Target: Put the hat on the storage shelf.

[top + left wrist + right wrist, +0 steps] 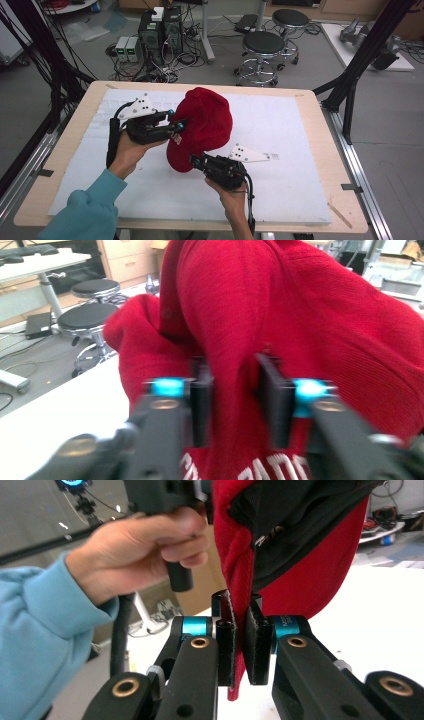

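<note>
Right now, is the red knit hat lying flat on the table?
No: the red knit hat is held up off the white mat, pinched by the left gripper and right gripper.

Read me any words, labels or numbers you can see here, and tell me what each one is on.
White lettering on the red knit hat, cut off at the frame's bottom edge and blurred: cannot be read.
Small print on the right gripper's blue collar: too small to read.
Nothing else legible.

A light wooden table [320, 130] carries a white sheet [280, 130] that covers most of its top, leaving a bare wooden border showing along each of its edges.
</note>
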Tool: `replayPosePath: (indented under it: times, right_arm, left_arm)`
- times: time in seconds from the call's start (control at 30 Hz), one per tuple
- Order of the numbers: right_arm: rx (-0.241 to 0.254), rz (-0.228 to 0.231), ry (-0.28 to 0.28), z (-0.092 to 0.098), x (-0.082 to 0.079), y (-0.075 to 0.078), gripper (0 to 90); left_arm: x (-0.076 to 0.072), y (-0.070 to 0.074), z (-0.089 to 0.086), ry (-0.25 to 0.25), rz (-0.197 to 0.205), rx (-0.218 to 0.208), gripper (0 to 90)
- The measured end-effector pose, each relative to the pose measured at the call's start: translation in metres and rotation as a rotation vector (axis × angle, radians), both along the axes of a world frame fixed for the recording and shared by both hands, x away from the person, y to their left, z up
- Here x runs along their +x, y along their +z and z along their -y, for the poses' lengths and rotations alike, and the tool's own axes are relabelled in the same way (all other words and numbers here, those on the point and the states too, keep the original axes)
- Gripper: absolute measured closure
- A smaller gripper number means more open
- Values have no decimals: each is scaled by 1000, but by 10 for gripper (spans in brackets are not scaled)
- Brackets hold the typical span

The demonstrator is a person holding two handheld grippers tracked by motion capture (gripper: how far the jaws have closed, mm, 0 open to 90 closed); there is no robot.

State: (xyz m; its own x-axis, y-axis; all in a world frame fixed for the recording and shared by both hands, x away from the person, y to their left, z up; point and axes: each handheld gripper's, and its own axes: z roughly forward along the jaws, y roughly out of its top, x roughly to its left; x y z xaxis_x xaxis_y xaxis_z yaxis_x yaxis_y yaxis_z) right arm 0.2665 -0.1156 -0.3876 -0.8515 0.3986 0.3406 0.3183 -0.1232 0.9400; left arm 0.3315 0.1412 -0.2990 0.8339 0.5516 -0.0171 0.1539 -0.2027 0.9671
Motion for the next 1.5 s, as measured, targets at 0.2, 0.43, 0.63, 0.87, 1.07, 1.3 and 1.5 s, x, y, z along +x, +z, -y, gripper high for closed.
replayPosePath:
  times: [0.2,0.43,0.63,0.87,1.07,1.3,1.5]
  right_arm:
    - [-19,-5,-19,0,-1,-1,857]
    - [-10,9,-37,1,-1,1,857]
    - [-6,23,-88,6,3,5,857]
    - [-14,42,-150,12,15,14,857]
    - [-40,71,-187,7,28,26,857]
    - [-70,99,-222,-5,48,35,857]
    - [-85,94,-248,-14,67,38,857]
  left_arm:
    - [2,-1,-5,6,-26,-13,134]
    - [0,3,-20,9,2,-28,117]
    - [-8,-5,-43,58,25,55,118]
    - [-20,-30,-76,129,43,123,125]
    - [-29,-54,-105,178,29,118,125]
    - [-42,-85,-128,209,-8,106,125]
    - [-50,-109,-146,260,-20,46,125]
